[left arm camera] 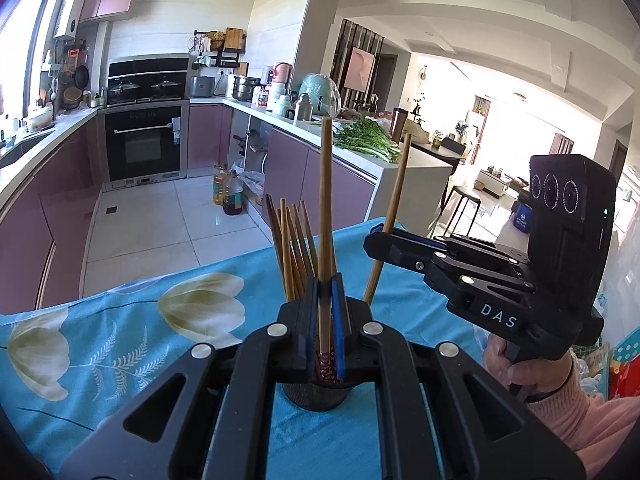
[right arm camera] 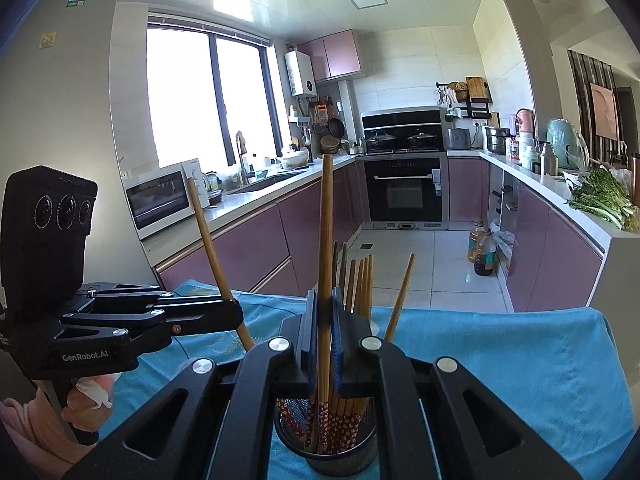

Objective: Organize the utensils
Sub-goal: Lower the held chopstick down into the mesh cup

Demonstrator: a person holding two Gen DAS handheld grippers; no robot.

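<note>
A black mesh holder (left arm camera: 316, 396) (right arm camera: 332, 456) stands on the blue flowered tablecloth (left arm camera: 120, 340) with several wooden chopsticks (left arm camera: 290, 248) (right arm camera: 360, 284) in it. My left gripper (left arm camera: 326, 284) (right arm camera: 236, 314) is shut on one upright chopstick (left arm camera: 325, 200) (right arm camera: 208, 236), whose red patterned lower end reaches down toward the holder. My right gripper (right arm camera: 325, 300) (left arm camera: 378, 238) is shut on another chopstick (right arm camera: 326, 220) (left arm camera: 396, 200), which hangs over the holder and leans slightly. The two grippers sit side by side, close above the holder.
The table's far edge (right arm camera: 480, 312) drops to a tiled kitchen floor. Oil bottles (left arm camera: 228, 196) stand on the floor by purple cabinets. Greens (left arm camera: 368, 140) lie on the counter to the right. A person's hand in a pink sleeve (left arm camera: 560, 396) grips the right handle.
</note>
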